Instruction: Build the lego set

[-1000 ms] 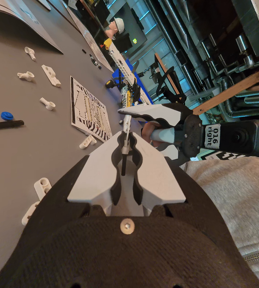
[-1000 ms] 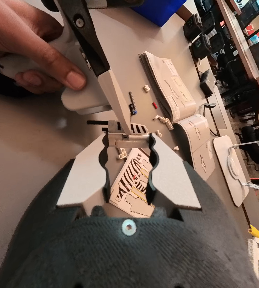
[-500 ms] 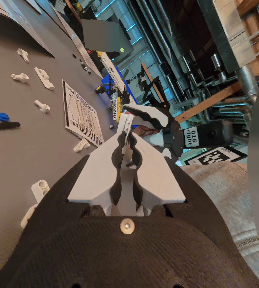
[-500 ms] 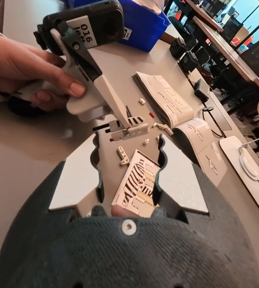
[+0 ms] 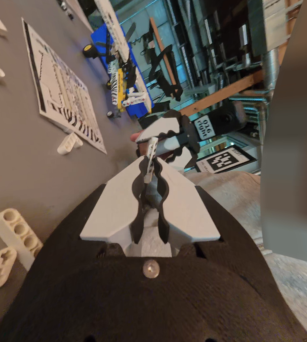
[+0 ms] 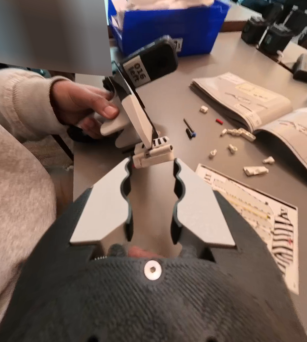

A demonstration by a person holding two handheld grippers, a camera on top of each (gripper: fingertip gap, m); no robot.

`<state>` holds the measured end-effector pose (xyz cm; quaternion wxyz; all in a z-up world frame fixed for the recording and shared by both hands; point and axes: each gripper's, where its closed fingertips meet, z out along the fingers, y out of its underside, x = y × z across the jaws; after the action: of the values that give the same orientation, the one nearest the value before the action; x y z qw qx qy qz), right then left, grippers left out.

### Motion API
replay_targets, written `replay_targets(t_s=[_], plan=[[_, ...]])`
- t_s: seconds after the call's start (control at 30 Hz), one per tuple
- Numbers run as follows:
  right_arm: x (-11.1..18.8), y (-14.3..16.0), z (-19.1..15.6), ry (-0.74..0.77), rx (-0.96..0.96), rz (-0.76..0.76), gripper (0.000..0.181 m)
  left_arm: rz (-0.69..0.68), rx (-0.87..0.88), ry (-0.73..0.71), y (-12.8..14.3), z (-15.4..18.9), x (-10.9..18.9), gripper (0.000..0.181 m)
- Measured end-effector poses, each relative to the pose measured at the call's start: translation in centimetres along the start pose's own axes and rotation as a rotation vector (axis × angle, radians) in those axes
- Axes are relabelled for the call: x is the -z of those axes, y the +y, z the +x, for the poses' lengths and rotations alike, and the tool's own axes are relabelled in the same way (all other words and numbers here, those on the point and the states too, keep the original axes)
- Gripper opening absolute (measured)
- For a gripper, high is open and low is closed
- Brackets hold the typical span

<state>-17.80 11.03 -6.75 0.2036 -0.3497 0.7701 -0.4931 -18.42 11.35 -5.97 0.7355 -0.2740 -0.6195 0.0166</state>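
My left gripper point(image 5: 150, 162) is shut on a small white lego assembly point(image 5: 152, 148) with a striped piece and a black axle, held above the grey table point(image 5: 19, 166). In the right wrist view the same assembly point(image 6: 154, 155) hangs from the left gripper's fingers point(image 6: 139, 118), just beyond my right gripper point(image 6: 153, 162). My right gripper is open and empty, its jaws wide apart. It also shows in the left wrist view point(image 5: 160, 133), right behind the assembly. A person's hand point(image 6: 82, 103) holds the left gripper.
A striped sticker sheet point(image 6: 250, 212) lies on the table, with loose white pieces point(image 6: 254, 170) and a black axle point(image 6: 188, 127) beyond it. Open instruction booklets point(image 6: 241, 100) lie at the right. A blue bin point(image 6: 167, 24) stands at the back. White beams point(image 5: 17, 231) lie near the left gripper. My left and right fingertips are right by each other.
My right gripper, shut on the assembly one second ago, has let go, opened and drawn back slightly. My left gripper still holds the assembly. Both views have swung round.
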Motion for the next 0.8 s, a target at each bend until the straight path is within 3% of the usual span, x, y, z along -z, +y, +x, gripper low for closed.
replay_targets(t_s=[0.03,0.13,0.27,0.5,0.67,0.8], plan=[[0.2,0.6,0.1,0.021,-0.008,-0.033,0.033,-0.016,-0.003,-0.038,0.3,-0.5,0.0,0.005],[0.4,2.3,-0.8,0.006,-0.076,-0.111,0.010,-0.091,-0.055,-0.160,1.4,-1.7,0.0,0.006],[0.4,3.6,-0.8,0.029,-0.141,-0.128,0.027,-0.124,-0.102,-0.265,1.8,-2.6,0.3,0.021],[0.8,4.3,-0.6,0.087,-0.096,-0.128,0.035,-0.129,-0.243,-0.447,0.9,-4.1,1.9,0.025],[0.5,4.7,-0.3,0.150,0.021,-0.138,0.034,-0.170,-0.324,-0.462,1.3,-4.0,1.5,0.024],[0.2,4.4,-0.1,0.165,0.060,-0.130,0.036,-0.112,-0.397,-0.448,0.3,-3.2,1.5,0.020]])
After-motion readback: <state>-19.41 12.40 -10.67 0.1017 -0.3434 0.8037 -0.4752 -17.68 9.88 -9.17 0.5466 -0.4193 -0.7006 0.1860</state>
